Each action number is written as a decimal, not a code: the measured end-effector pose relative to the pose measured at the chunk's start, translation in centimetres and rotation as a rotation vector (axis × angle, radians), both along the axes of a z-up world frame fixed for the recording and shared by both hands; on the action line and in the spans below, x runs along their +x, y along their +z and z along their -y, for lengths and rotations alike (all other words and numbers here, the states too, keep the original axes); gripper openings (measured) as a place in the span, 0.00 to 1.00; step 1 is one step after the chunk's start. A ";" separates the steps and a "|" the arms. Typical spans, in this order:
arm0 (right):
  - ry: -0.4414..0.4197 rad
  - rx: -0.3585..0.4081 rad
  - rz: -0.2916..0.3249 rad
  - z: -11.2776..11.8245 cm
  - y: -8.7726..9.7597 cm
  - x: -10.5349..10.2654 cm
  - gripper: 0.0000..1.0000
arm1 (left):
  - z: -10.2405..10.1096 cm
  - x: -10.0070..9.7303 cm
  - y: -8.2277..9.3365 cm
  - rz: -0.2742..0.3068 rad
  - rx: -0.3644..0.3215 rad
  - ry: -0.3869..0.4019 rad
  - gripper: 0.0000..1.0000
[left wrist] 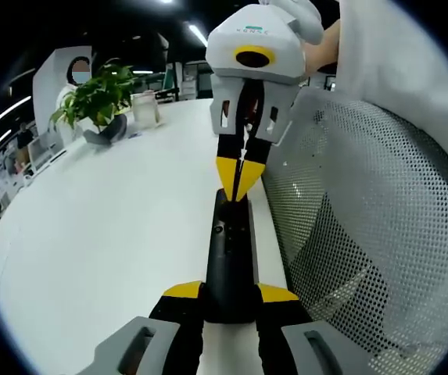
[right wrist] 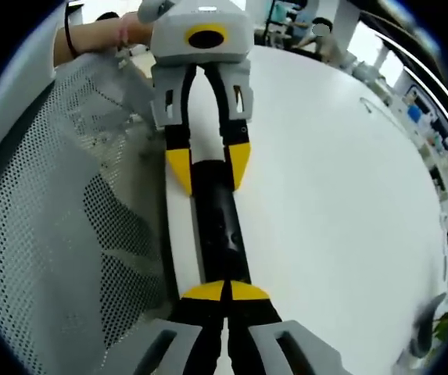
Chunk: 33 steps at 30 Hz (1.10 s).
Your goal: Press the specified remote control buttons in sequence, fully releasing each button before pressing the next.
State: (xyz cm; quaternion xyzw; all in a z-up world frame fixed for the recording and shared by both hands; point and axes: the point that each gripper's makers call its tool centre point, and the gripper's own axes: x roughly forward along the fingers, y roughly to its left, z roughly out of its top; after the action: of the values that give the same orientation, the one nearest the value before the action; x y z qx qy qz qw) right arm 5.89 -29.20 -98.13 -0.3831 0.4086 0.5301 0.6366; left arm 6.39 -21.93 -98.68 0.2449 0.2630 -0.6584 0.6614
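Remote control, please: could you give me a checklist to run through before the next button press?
1. Remote gripped by the left tongs: ok, the jaws clamp both its sides.
2. Right tongs shut to a point for pressing: ok.
3. Right tongs' tip clear of the button: cannot tell; it sits at the remote's far end and contact is unclear.
4. Correct button under the tip: cannot tell, the markings are unreadable.
5. Remote visible in both views: ok.
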 end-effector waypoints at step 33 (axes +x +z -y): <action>0.024 -0.024 0.004 -0.6 -0.1 0.0 0.00 | -0.2 0.0 0.0 0.000 0.000 -0.001 0.24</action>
State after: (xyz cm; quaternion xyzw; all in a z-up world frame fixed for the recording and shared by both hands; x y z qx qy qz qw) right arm 5.92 -28.58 -98.27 -0.3966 0.4089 0.5320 0.6264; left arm 6.38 -21.77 -98.64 0.2453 0.2629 -0.6585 0.6611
